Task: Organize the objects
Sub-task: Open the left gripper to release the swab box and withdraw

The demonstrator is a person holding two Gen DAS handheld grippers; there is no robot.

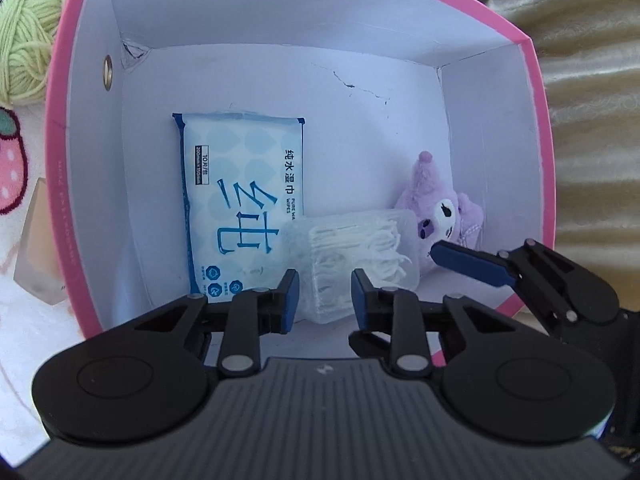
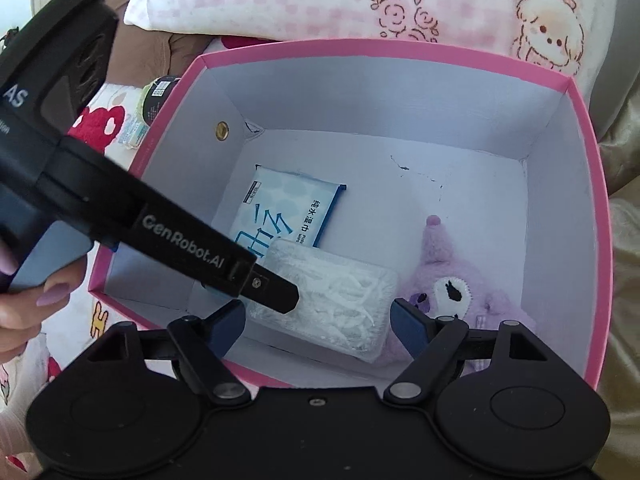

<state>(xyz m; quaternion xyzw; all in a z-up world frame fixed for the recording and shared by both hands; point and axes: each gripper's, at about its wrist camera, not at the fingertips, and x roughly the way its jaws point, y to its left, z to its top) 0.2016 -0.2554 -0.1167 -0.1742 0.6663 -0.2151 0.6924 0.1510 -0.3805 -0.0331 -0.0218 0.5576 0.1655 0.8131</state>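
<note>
A pink box with a white inside (image 1: 280,60) (image 2: 400,92) holds a blue pack of wet wipes (image 1: 240,200) (image 2: 288,208), a clear plastic case of white floss picks (image 1: 352,256) (image 2: 332,300) and a purple plush toy (image 1: 444,208) (image 2: 452,280). My left gripper (image 1: 325,298) is open and empty, its pads (image 1: 290,300) either side of the case's near end, just above it. My right gripper (image 2: 318,326) is open and empty above the case; one of its fingers (image 1: 472,262) shows near the plush in the left wrist view. The left gripper's body (image 2: 180,236) crosses the right wrist view.
A green yarn ball (image 1: 28,36) lies outside the box at the left, with a translucent object (image 1: 38,248) beside the box wall. A small packet and a dark jar (image 2: 148,112) sit left of the box. A pink patterned pillow (image 2: 360,0) lies behind it.
</note>
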